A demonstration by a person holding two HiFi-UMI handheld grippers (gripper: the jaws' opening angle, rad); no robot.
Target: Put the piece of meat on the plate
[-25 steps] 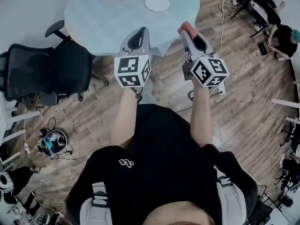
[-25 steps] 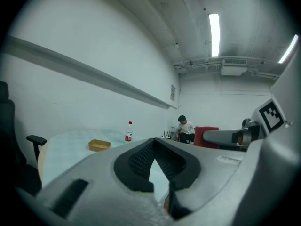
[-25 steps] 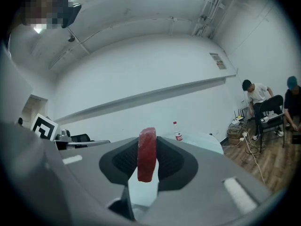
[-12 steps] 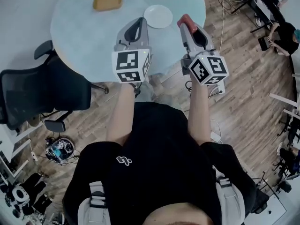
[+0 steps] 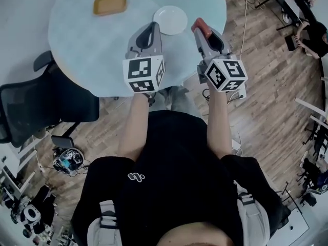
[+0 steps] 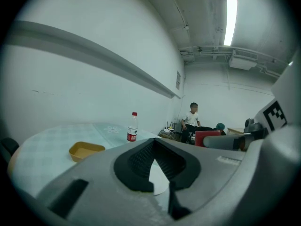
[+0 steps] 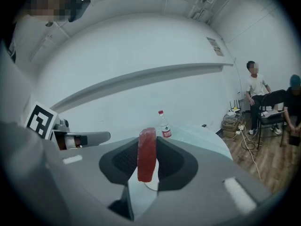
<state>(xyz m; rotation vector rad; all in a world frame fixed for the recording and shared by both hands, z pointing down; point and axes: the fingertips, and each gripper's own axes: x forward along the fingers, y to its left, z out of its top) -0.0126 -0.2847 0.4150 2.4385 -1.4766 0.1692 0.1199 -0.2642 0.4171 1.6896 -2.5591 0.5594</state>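
Observation:
A red piece of meat (image 7: 146,154) stands upright between the pads of my right gripper (image 7: 147,149), which is shut on it. In the head view the meat (image 5: 201,26) pokes from the right gripper (image 5: 199,25) just right of a white plate (image 5: 170,20) on the round pale-blue table (image 5: 92,45). My left gripper (image 5: 152,26) hovers over the table just below the plate, shut with nothing in it. In the left gripper view its pads (image 6: 141,159) meet at the tips, and a sliver of the plate (image 6: 157,180) shows behind them.
A yellow tray (image 5: 109,3) lies at the table's far left, and a water bottle (image 6: 132,127) stands further back. A black office chair (image 5: 36,106) sits left of the table. People sit at the far right (image 5: 307,35), with cables on the wooden floor (image 5: 246,9).
Both grippers have travelled forward from the table's near edge to over the table, close to the plate. The meat stays gripped in the right one.

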